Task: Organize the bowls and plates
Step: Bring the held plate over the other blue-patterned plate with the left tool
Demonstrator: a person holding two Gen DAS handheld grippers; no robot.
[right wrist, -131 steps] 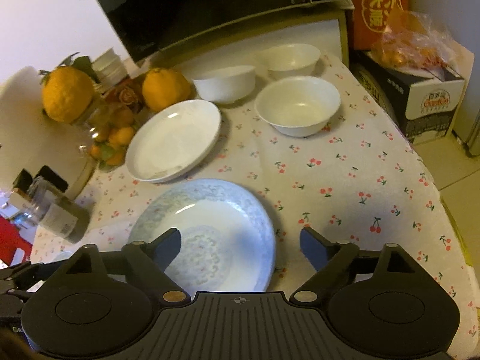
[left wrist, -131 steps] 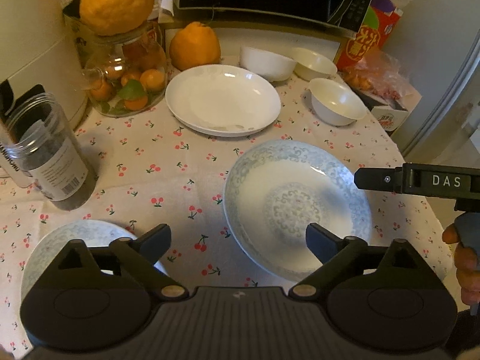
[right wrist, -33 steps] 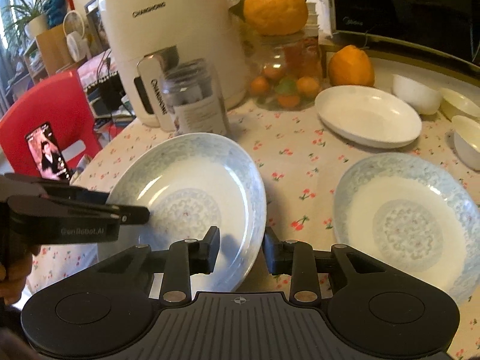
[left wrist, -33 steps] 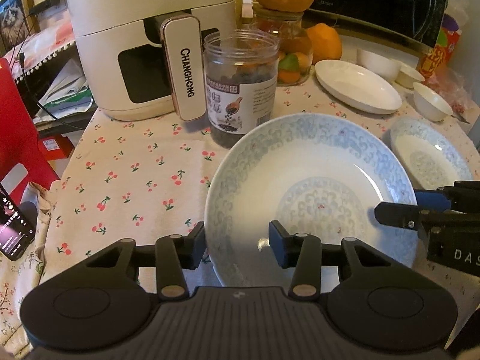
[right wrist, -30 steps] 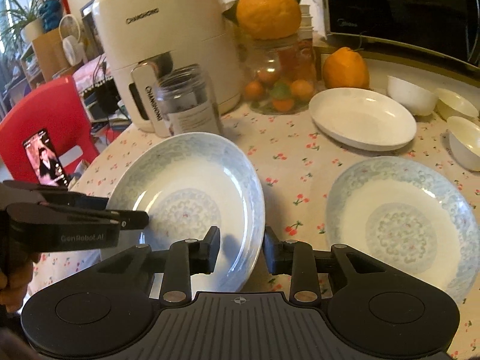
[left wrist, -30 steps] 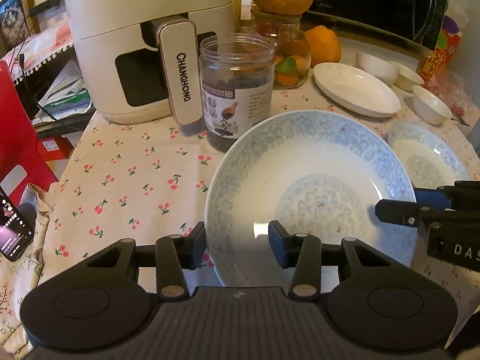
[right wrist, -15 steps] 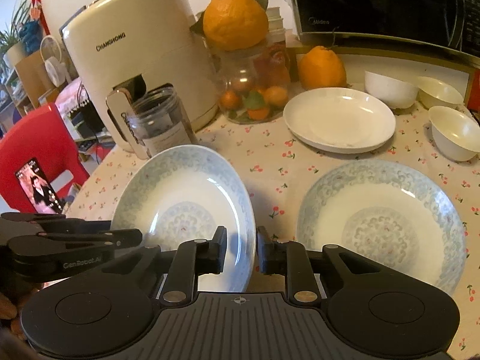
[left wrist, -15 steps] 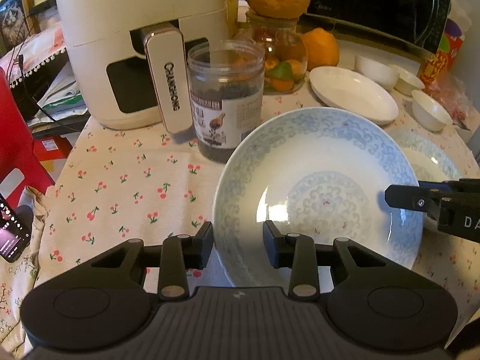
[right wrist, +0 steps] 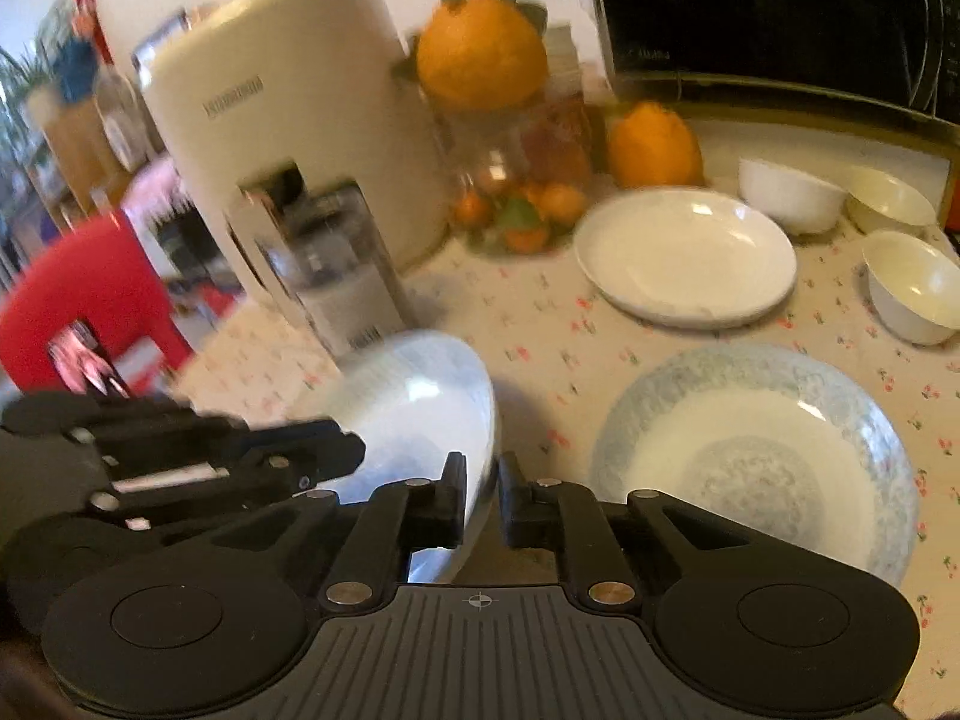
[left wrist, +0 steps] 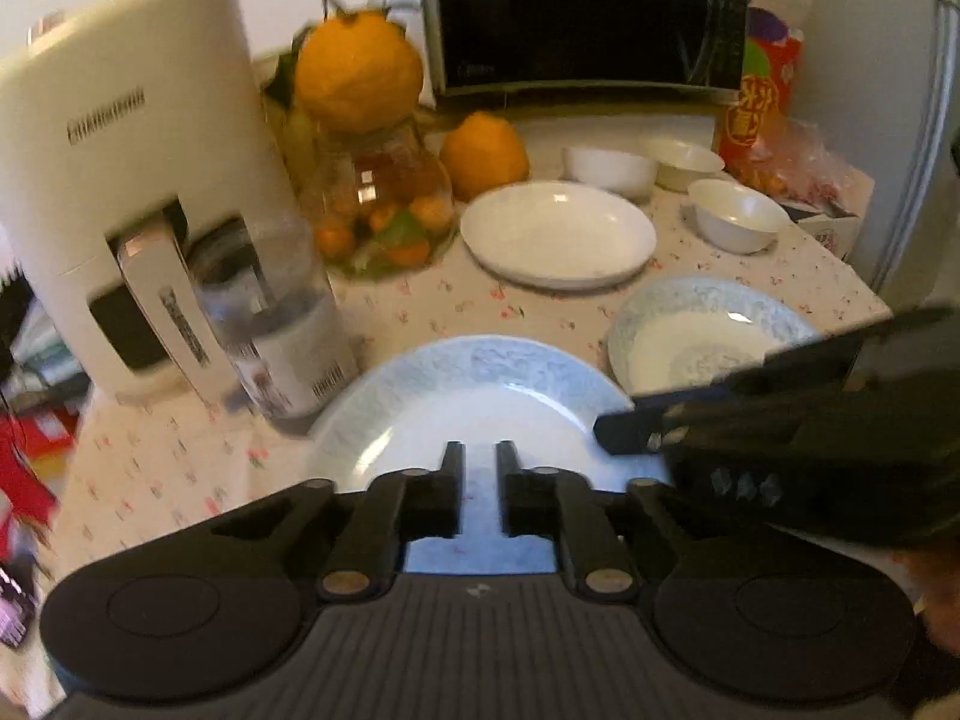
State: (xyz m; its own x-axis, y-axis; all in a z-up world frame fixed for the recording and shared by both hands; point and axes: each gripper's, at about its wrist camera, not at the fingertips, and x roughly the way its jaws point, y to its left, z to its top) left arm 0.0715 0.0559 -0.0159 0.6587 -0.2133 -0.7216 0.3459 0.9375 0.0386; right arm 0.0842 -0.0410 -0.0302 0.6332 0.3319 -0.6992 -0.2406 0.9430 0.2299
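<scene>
Blue-patterned plate (left wrist: 474,384) held at both edges above the bench (left wrist: 420,306)

Pale floral rim, white centre, tilted. Left claw (left wrist: 480,468) and right claw (right wrist: 483,480) each pinch its rim, nearly closed. A matching plate (right wrist: 756,462) lies just right; a clear jar (left wrist: 282,324) and air fryer (left wrist: 126,168) stand behind; white plate (left wrist: 558,234) and bowls (left wrist: 738,216) farther back.

Warm, soft indoor light fills both fisheye views; motion blur smears the cream appliance (left wrist: 120,138) and clear jar (right wrist: 336,276) at left, its lettering unreadable; small highlights glint on the white plate (left wrist: 558,234) and blue-rimmed plate (right wrist: 750,468); a soft shadow falls beside the held plate (right wrist: 420,408); frame corners darken and straight edges bow outward; the microwave (left wrist: 588,18) door stays dark.
</scene>
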